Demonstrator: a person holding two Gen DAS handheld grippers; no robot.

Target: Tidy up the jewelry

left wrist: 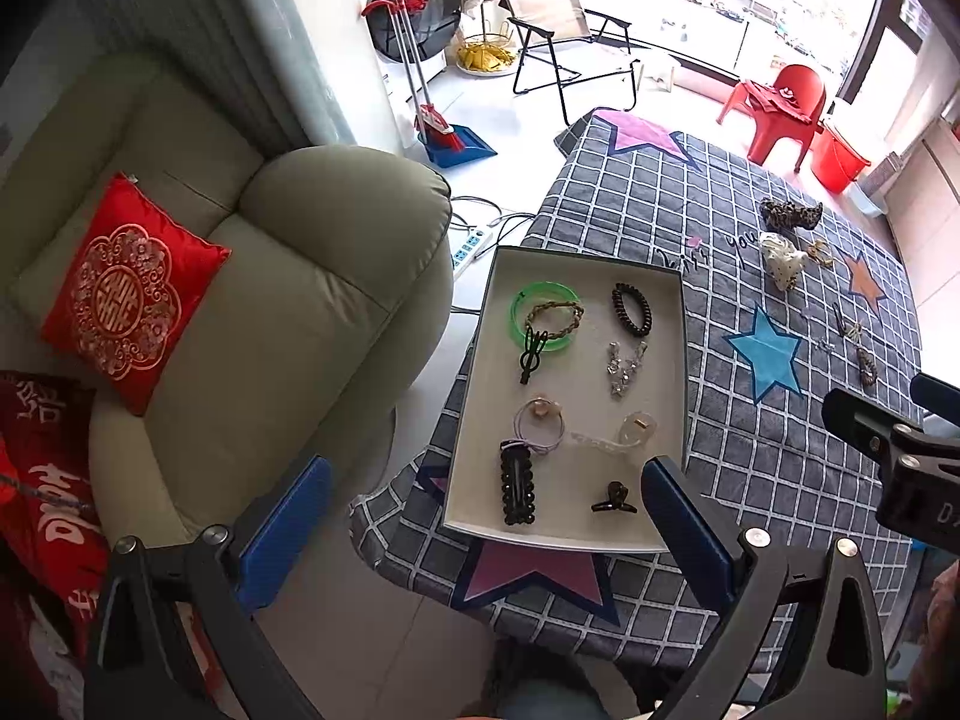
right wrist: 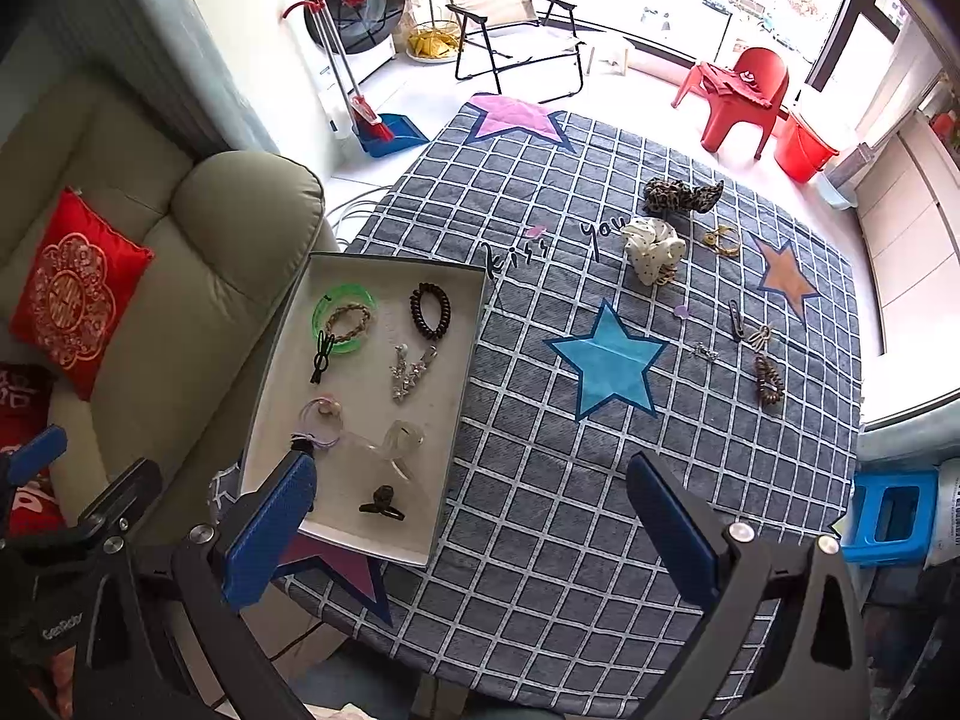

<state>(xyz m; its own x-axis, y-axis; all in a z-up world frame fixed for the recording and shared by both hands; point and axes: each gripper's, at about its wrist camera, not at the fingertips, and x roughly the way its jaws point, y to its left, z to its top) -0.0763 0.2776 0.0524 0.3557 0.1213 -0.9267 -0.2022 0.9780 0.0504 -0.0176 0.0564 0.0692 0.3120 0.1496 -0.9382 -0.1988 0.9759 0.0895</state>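
Right wrist view is showing a shallow white tray (right wrist: 384, 549) lying on the left part of a grey checked tablecloth (right wrist: 540, 510) printed with stars. Inside it are sitting a green bangle (right wrist: 318, 315) with a braided bracelet (right wrist: 348, 321) across it, a black hairpin (right wrist: 321, 360), a dark spiral hair tie (right wrist: 429, 311), a pair of rhinestone clips (right wrist: 411, 372), a lilac ring-shaped hair tie (right wrist: 321, 420), a clear claw clip (right wrist: 402, 441) and a small dark claw clip (right wrist: 383, 503). Well apart, on the cloth's right side, are lying a leopard scrunchie (right wrist: 683, 195), a cream dotted scrunchie (right wrist: 653, 252), gold hoop earrings (right wrist: 723, 240), a black clip (right wrist: 735, 320) and a brown coil tie (right wrist: 768, 381). The right gripper (right wrist: 471, 516) is hanging spread wide above the cloth, grasping nothing. In the left wrist view the left gripper (left wrist: 486, 516) is likewise gaping, empty, over the tray's near end, where a black beaded barrette (left wrist: 517, 483) is resting. A beige sofa (left wrist: 288, 312) with a red cushion (left wrist: 120, 291) is standing to the left.
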